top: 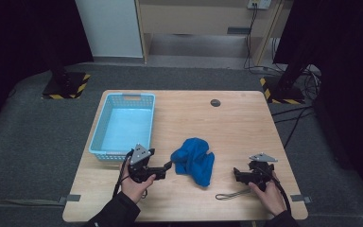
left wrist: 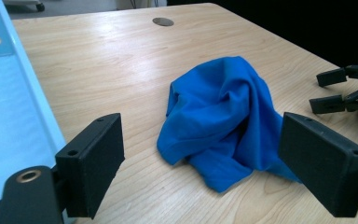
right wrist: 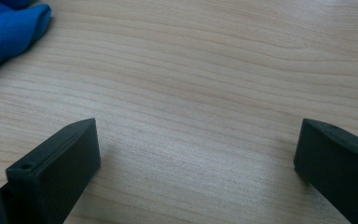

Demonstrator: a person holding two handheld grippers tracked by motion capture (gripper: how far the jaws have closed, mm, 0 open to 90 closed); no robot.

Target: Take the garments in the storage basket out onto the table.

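A crumpled blue cloth (top: 194, 161) lies on the wooden table (top: 246, 127), a little in front of its middle. My left gripper (top: 168, 165) rests just left of the cloth, open, its jaws pointing at it. In the left gripper view the blue cloth (left wrist: 219, 116) lies ahead between the wide-spread jaws, untouched. My right gripper (top: 236, 174) sits on the table right of the cloth, open, pointing left. In the right gripper view its jaws stand far apart over bare wood, and a corner of the blue cloth (right wrist: 9, 28) shows at the upper left.
A light blue plastic basket (top: 104, 125) stands at the table's left, close behind my left gripper. A round grommet (top: 215, 102) sits near the far edge. A thin cord loop (top: 231, 194) lies by my right hand. Cables and stand bases are on the floor beyond.
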